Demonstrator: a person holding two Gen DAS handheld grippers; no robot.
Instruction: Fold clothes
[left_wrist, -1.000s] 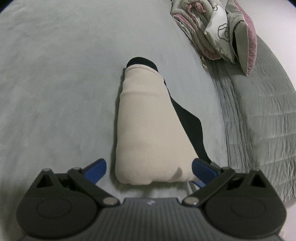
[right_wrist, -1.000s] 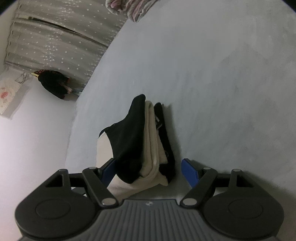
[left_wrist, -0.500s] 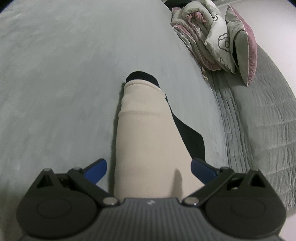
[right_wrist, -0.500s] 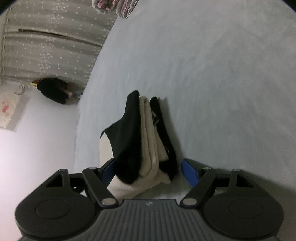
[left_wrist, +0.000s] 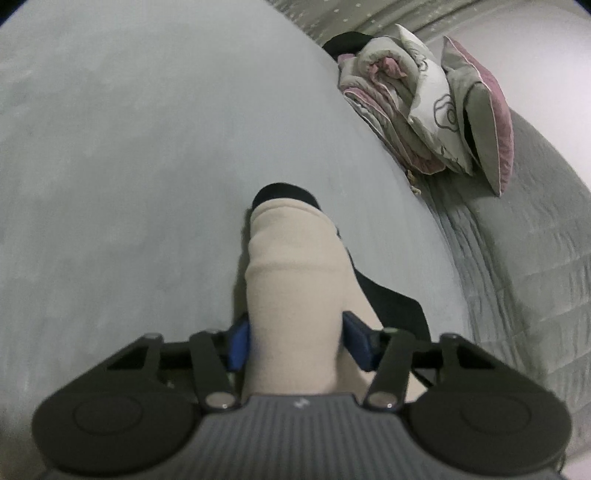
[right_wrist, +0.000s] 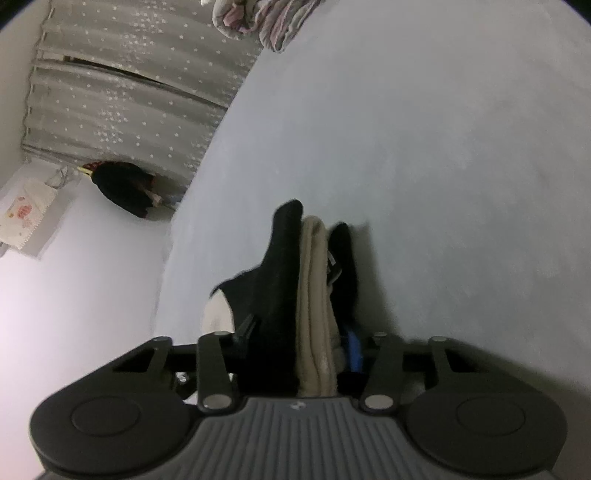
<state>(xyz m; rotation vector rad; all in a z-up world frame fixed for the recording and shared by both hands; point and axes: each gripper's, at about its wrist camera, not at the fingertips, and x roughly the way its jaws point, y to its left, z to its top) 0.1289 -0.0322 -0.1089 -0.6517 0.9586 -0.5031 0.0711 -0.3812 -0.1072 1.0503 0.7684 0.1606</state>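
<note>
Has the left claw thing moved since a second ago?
Yes. The left gripper moved forward over the cream garment, toward the pillows, its jaws closing onto it.

Folded garment (left_wrist: 295, 295) near end hidden, perhaps beneath left gripper (left_wrist: 295, 341)

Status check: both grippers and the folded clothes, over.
Left gripper just closed onto the folded cream-and-black garment bundle. Right gripper just closed on its layered edge. Nothing in the way on the grey bedsheet.

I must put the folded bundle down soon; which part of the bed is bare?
The wide grey sheet left of and beyond the bundle is bare. It is crowded at the far right, where the rolled quilt and pillow lie on the quilted cover.
</note>
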